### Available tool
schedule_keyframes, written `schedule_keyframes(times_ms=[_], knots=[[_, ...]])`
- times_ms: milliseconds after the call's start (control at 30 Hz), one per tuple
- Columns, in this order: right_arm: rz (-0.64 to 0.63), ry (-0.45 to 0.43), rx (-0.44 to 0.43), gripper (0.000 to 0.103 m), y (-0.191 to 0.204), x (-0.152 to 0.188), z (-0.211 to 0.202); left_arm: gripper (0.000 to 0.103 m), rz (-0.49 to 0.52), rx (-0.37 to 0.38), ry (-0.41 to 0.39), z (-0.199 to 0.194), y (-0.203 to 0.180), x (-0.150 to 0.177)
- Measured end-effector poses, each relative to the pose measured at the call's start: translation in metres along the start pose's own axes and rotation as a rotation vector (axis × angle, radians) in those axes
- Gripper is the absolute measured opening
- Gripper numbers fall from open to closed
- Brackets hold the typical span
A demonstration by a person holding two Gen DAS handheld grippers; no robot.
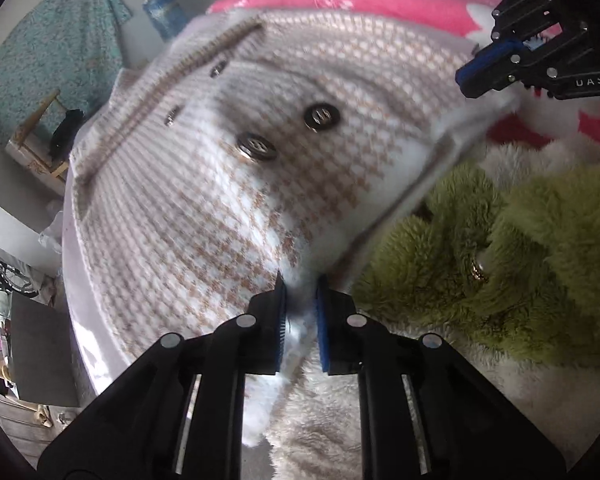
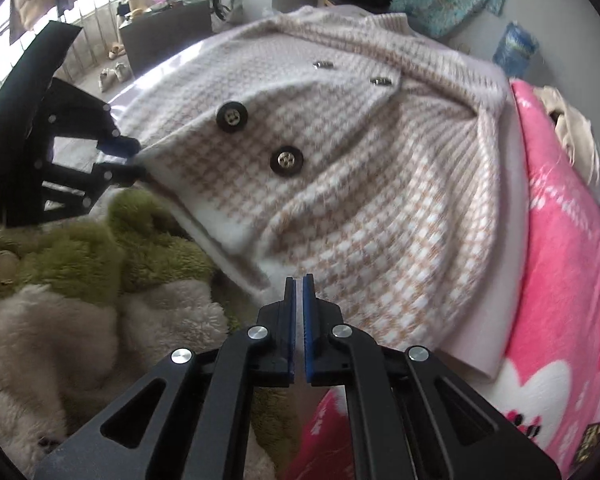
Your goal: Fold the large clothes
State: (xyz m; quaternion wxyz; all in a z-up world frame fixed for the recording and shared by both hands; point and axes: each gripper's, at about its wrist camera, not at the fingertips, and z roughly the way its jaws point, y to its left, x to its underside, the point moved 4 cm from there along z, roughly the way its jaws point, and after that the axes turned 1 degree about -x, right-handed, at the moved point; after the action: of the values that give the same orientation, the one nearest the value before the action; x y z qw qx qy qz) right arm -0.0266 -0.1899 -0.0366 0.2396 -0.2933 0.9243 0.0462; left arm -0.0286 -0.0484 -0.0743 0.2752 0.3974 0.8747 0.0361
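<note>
Your left tool (image 1: pixel 300 288) is pinching the fluffy white bottom edge of the checked coat (image 1: pixel 236 184), with the cloth squeezed between its blue pads. Your right tool (image 2: pixel 299 284) is closed almost all the way, with only a thin gap between its pads. It is sitting at the coat's hem, and in the left wrist view it is gripping the hem's other corner.

The coat is lying spread out on the bed, buttons up. It is resting on a pale lilac sheet (image 2: pixel 476 344), just beside a pink blanket (image 2: pixel 560 264) with white hearts. Two big dark buttons (image 2: pixel 287 161) are sitting in the middle of the coat, and two small shiny ones are higher up near the collar.

A green fuzzy garment (image 1: pixel 520 248) and a cream fluffy one (image 2: pixel 60 336) are lying next to the coat's hem, touching each other. No basket or box for the clothes is showing in either view.
</note>
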Motion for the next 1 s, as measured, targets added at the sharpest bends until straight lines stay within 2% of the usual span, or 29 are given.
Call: schedule_keyframes(times_ms=[67, 100, 133, 200, 300, 367, 433, 567, 700, 867, 1000], knots=[[0.036, 0.010, -0.011, 0.028, -0.003, 0.002, 0.003, 0.020, -0.037, 0.024, 0.008, -0.004, 0.004, 0.002], [0.055, 0.005, -0.014, 0.050, -0.005, 0.003, 0.002, 0.025, -0.060, 0.045, 0.010, -0.006, 0.007, 0.003], [0.088, -0.015, -0.010, 0.063, -0.009, 0.005, -0.002, 0.028, -0.110, 0.078, 0.015, -0.010, 0.013, 0.007], [0.133, -0.033, -0.016, 0.065, -0.013, 0.008, -0.007, 0.044, -0.207, 0.110, 0.013, -0.018, 0.024, 0.014], [0.291, -0.045, -0.019, 0.069, -0.035, 0.018, -0.010, 0.055, -0.444, 0.163, 0.002, -0.032, 0.052, 0.040], [0.403, -0.047, -0.030, 0.069, -0.050, 0.029, -0.009, 0.057, -0.579, 0.173, 0.010, -0.033, 0.069, 0.057], [0.500, -0.043, -0.045, 0.069, -0.062, 0.040, -0.006, 0.057, -0.755, 0.177, 0.024, -0.029, 0.088, 0.083], [0.649, -0.033, -0.056, 0.069, -0.077, 0.060, -0.002, 0.056, -0.993, 0.219, 0.032, -0.016, 0.113, 0.116], [0.708, -0.023, -0.059, 0.069, -0.079, 0.068, 0.004, 0.057, -1.096, 0.263, 0.039, -0.002, 0.122, 0.130], [0.767, -0.025, -0.072, 0.069, -0.081, 0.076, 0.017, 0.057, -1.144, 0.330, 0.069, 0.016, 0.122, 0.139], [0.844, -0.039, -0.128, 0.069, -0.084, 0.084, 0.026, 0.056, -1.156, 0.353, 0.076, 0.026, 0.120, 0.138]])
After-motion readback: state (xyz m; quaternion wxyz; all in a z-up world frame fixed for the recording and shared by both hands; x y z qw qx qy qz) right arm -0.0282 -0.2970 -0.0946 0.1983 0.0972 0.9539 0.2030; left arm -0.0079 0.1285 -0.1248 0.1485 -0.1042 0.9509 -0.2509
